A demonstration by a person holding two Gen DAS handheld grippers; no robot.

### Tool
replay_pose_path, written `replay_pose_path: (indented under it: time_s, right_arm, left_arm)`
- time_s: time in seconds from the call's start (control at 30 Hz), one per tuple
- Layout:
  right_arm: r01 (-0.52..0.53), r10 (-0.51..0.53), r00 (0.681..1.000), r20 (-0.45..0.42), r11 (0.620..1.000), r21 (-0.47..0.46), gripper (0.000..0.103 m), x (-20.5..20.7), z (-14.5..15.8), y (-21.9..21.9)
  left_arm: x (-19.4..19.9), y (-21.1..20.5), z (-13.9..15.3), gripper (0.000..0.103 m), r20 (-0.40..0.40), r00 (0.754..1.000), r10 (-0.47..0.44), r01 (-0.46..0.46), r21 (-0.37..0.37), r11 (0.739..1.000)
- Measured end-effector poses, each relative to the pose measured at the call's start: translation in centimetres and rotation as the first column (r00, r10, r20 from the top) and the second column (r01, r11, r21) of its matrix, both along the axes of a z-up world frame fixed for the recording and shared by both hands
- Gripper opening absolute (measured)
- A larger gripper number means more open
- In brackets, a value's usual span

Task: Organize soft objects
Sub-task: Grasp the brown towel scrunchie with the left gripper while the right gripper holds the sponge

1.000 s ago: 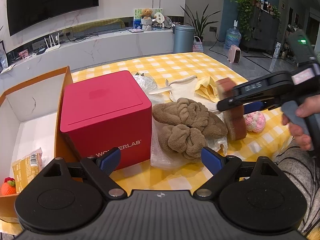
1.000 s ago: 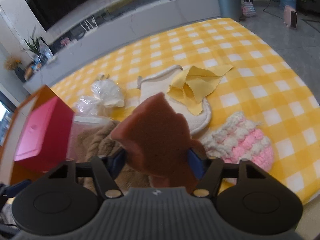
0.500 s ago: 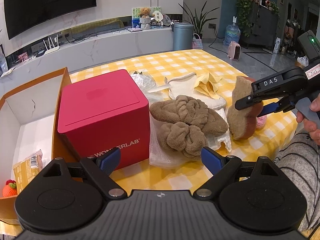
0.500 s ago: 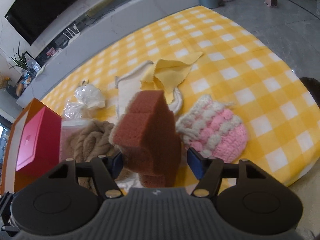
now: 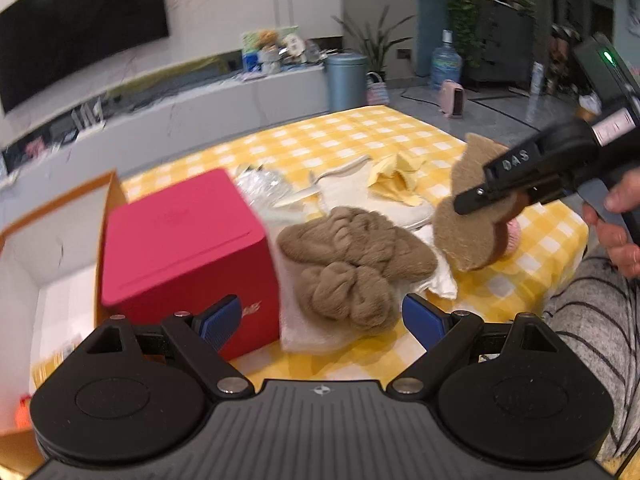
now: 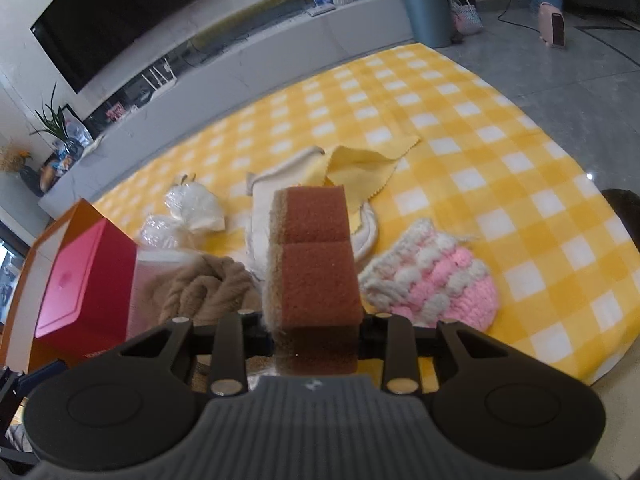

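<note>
A brown two-layer sponge [image 6: 316, 272] stands upright between the jaws of my right gripper [image 6: 316, 336]. The jaws are closing and press on its lower end. In the left wrist view the sponge [image 5: 468, 220] hangs in the right gripper [image 5: 492, 208] above the table's right side. A hand holds that gripper's handle. My left gripper [image 5: 320, 318] is open and holds nothing. It hovers just in front of a brown fuzzy cloth [image 5: 352, 264] lying on a white sheet. A pink and white knitted piece [image 6: 436, 280] lies right of the sponge.
A red box [image 5: 184, 248] stands left of the fuzzy cloth, against an open orange cardboard box [image 5: 52, 240]. A yellow cloth [image 6: 360, 168], a cream cloth [image 6: 272, 192] and clear plastic bags [image 6: 192, 204] lie farther back on the yellow checked tablecloth [image 6: 480, 140].
The right gripper's jaws have narrowed onto the sponge, which now stands upright and sits a little higher. The left gripper has rolled slightly and stays open.
</note>
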State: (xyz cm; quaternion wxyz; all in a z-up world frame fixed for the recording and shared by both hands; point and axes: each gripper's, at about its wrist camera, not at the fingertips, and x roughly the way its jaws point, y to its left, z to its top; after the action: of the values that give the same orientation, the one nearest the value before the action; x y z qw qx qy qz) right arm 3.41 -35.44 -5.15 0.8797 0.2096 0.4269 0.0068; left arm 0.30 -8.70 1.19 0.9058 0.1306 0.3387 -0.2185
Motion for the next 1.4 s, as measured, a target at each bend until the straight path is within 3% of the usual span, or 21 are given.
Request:
replay_pose_path:
  time_s: [0.2,0.33,0.47,0.67,0.83,0.97,1.03,1.1,1.17,1.27,1.4]
  right_arm:
    - [-0.007,0.006,1.0,0.014,0.999,0.044,0.032,-0.3,0.1,-0.4]
    - [-0.016,0.015,1.0,0.014,0.999,0.044,0.032,-0.3,0.1,-0.2]
    - [-0.024,0.023,1.0,0.016,0.998,0.056,0.032,-0.3,0.0,-0.2]
    - [-0.025,0.024,1.0,0.013,0.998,0.066,0.032,-0.2,-0.1,-0.4]
    - [-0.026,0.025,1.0,0.012,0.997,0.07,0.032,-0.2,-0.2,-0.5]
    - [-0.027,0.026,1.0,0.011,0.997,0.07,0.032,-0.1,-0.2,-0.4]
    - [-0.028,0.027,1.0,0.01,0.997,0.069,0.032,-0.1,-0.2,-0.4]
    - [-0.029,0.029,1.0,0.008,0.997,0.066,0.032,-0.1,-0.2,-0.3]
    - [-0.029,0.028,1.0,0.008,0.998,0.063,0.032,-0.1,-0.2,-0.3]
    - [-0.029,0.029,1.0,0.008,0.998,0.063,0.032,0.0,-0.2,-0.3]
    - [-0.03,0.029,1.0,0.008,0.997,0.065,0.032,0.0,-0.2,-0.3]
  left_arm:
    - [-0.3,-2.4,-0.2,0.103,0.064,0.985,-0.158,0.153,0.074,0.985]
    - [0.8,-3.0,-1.2,0.103,0.04,0.971,-0.234,0.229,0.1,0.968]
    - [2.3,-3.9,-2.4,0.103,0.015,0.973,-0.232,0.228,0.132,0.965]
    - [4.3,-4.8,-4.2,0.103,-0.034,0.981,-0.193,0.195,0.124,0.973]
    - [3.6,-6.4,-5.3,0.103,-0.002,0.965,-0.263,0.257,0.221,0.941]
    - [3.7,-7.5,-6.5,0.103,-0.026,0.974,-0.223,0.222,0.269,0.937]
    - [3.8,-7.7,-6.8,0.095,-0.018,0.981,-0.191,0.188,0.281,0.941]
    - [3.8,-7.8,-7.0,0.072,0.001,0.988,-0.156,0.149,0.298,0.943]
    - [3.7,-7.7,-6.8,0.062,0.005,0.988,-0.152,0.143,0.297,0.944]
    - [3.7,-7.4,-6.2,0.052,0.0,0.99,-0.141,0.135,0.28,0.95]
    - [3.4,-6.9,-5.0,0.048,0.02,0.991,-0.131,0.123,0.246,0.962]
